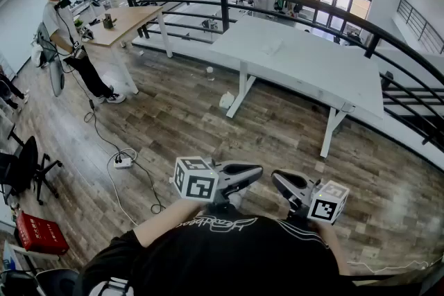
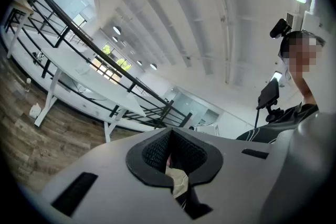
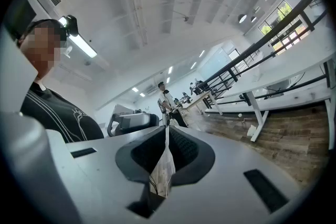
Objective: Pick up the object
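Not started: left gripper (image 1: 257,170) and right gripper (image 1: 276,178) sit near the chest, jaws closed, empty; next likely approach far desk (image 1: 312,69), open jaws.

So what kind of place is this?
Probably an open office or workshop, maybe upstairs: a long white table, a wooden desk where a person stands, and a black railing round the edge.

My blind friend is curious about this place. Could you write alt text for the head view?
A person in a black shirt holds left tongs and right tongs, tips facing each other, over a wooden floor. Ahead, a white table stands by a black railing; another person stands at a wooden desk.
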The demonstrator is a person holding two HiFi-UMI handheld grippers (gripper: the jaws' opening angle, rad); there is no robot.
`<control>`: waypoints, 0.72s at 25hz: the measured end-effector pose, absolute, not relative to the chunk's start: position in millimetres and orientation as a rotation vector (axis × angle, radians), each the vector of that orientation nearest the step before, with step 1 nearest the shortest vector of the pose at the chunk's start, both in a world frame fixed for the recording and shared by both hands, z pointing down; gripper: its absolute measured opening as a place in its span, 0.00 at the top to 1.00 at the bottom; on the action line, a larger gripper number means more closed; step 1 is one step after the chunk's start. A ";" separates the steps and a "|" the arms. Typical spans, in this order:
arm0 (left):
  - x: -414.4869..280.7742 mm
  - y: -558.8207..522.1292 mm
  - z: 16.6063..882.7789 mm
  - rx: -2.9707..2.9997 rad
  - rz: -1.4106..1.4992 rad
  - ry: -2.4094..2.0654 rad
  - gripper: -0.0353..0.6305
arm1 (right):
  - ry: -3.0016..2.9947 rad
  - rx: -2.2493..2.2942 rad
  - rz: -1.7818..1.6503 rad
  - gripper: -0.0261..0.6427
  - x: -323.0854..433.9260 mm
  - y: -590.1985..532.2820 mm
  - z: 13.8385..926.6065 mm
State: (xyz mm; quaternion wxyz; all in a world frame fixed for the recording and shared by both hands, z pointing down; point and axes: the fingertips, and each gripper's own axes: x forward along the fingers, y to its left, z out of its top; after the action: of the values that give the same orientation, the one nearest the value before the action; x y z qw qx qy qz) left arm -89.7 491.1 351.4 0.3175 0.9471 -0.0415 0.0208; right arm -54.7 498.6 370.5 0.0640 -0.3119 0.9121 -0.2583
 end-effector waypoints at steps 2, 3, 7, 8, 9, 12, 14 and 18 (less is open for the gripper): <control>-90.4 493.2 354.3 2.484 0.055 -0.117 0.94 | 2.754 -0.936 -0.790 0.92 -54.7 500.0 372.9; -90.9 493.6 355.4 2.481 0.054 -0.120 0.94 | 2.755 -0.934 -0.794 0.92 -54.9 500.4 373.7; -91.6 492.4 356.3 2.467 0.049 -0.130 0.94 | 2.758 -0.927 -0.806 0.92 -55.2 500.6 374.1; -90.9 491.7 356.3 2.464 0.049 -0.132 0.94 | 2.755 -0.925 -0.811 0.92 -54.6 500.3 373.9; -89.6 490.8 356.4 2.462 0.049 -0.133 0.94 | 2.751 -0.923 -0.817 0.92 -53.8 499.8 373.9; -83.7 489.5 357.6 2.459 0.051 -0.125 0.94 | 2.750 -0.895 -0.844 0.92 -51.7 499.7 375.7; -79.7 488.5 358.3 2.463 0.054 -0.117 0.94 | 2.752 -0.875 -0.854 0.92 -50.9 499.2 376.7; -74.3 482.7 357.6 2.473 0.056 -0.103 0.94 | 2.744 -0.861 -0.850 0.92 -48.3 493.0 376.1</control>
State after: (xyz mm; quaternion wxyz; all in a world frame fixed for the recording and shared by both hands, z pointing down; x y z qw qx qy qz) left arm -74.3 482.7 357.6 0.3270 0.9440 -0.0394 0.0214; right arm -48.3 493.0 376.1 0.0715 -0.2863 0.9126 -0.2829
